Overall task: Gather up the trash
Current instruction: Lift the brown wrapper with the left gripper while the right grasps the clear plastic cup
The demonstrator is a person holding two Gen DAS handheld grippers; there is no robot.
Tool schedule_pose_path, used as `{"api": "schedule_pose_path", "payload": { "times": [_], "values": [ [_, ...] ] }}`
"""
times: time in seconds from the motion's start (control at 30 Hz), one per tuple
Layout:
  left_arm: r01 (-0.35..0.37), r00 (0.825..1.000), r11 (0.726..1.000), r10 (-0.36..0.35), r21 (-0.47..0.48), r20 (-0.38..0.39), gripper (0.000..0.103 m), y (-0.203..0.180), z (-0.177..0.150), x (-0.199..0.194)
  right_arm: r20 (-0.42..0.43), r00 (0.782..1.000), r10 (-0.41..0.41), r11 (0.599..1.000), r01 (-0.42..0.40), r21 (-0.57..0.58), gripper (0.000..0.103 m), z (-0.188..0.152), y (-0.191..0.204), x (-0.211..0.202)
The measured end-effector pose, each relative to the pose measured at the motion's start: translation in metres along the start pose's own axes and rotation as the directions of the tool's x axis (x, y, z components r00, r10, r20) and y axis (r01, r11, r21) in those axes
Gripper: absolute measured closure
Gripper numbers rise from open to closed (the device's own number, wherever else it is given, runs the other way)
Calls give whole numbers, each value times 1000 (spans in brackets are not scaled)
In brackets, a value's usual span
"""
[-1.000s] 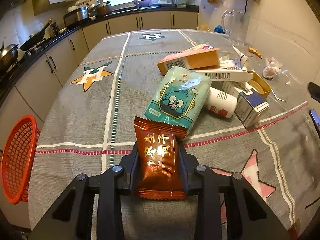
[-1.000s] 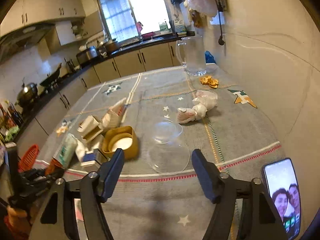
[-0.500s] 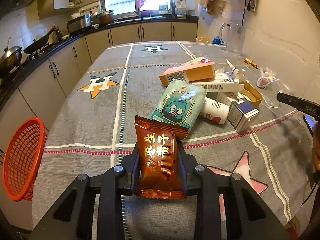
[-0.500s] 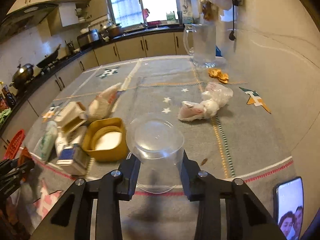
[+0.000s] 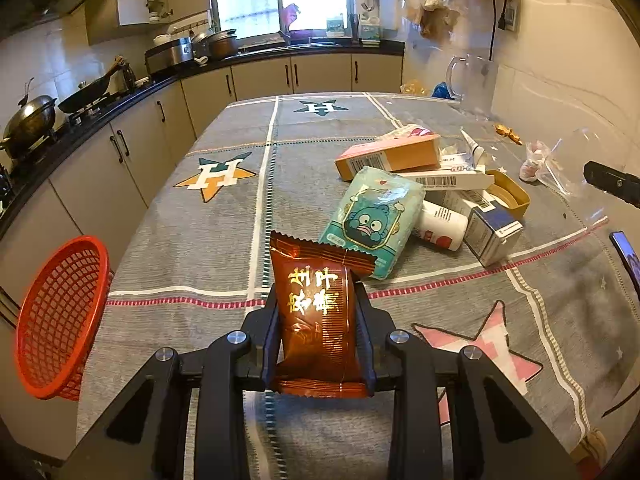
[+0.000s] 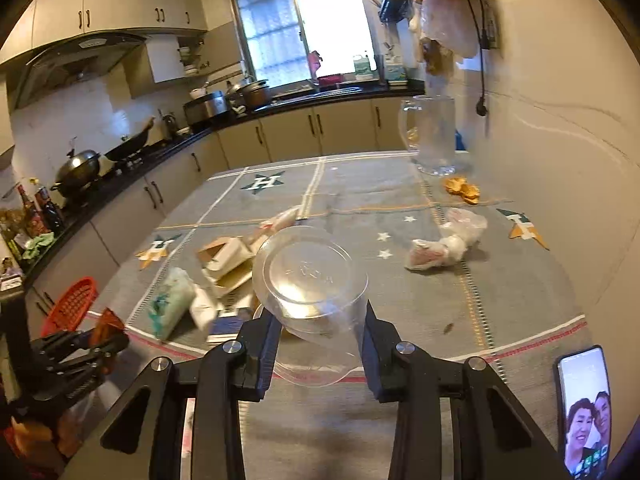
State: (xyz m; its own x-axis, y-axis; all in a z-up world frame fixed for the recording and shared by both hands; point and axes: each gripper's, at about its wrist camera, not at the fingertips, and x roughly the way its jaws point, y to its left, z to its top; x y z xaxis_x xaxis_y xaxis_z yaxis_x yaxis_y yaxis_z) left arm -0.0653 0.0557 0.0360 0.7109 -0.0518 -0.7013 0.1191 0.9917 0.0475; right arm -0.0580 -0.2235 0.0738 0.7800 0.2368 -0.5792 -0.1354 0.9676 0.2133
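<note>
My left gripper (image 5: pixel 316 294) is shut on a red-brown snack packet (image 5: pixel 316 328), held upright above the near part of the table. It also shows at the left of the right wrist view as the left gripper (image 6: pixel 100 340). My right gripper (image 6: pixel 322 316) is shut on a clear plastic cup (image 6: pixel 310 276), tilted with its base towards the camera and off the cloth. A red mesh basket (image 5: pixel 60 320) hangs past the table's left edge. A teal snack packet (image 5: pixel 376 220), orange box (image 5: pixel 388 156), white bottle (image 5: pixel 440 224) and small blue-white box (image 5: pixel 492 236) lie heaped mid-table.
A crumpled plastic bag (image 6: pixel 448 248) and orange peel (image 6: pixel 462 190) lie near the wall. A glass jug (image 6: pixel 434 140) stands at the far right corner. A phone (image 6: pixel 584 412) rests at the near right edge. Kitchen counters run along the left and back.
The right gripper's jaws closed on the clear cup and raised it from the table, tilting it. The left gripper kept its hold on the snack packet and rose slightly.
</note>
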Motion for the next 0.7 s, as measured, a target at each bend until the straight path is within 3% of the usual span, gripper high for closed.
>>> {"api": "schedule_pose_path", "payload": {
  "times": [0.7],
  "values": [
    [-15,999,1000,16,-26,37,72,16,-2,-11,-44,993,106,991,-109,-76,63,-2,52,6]
  ]
}}
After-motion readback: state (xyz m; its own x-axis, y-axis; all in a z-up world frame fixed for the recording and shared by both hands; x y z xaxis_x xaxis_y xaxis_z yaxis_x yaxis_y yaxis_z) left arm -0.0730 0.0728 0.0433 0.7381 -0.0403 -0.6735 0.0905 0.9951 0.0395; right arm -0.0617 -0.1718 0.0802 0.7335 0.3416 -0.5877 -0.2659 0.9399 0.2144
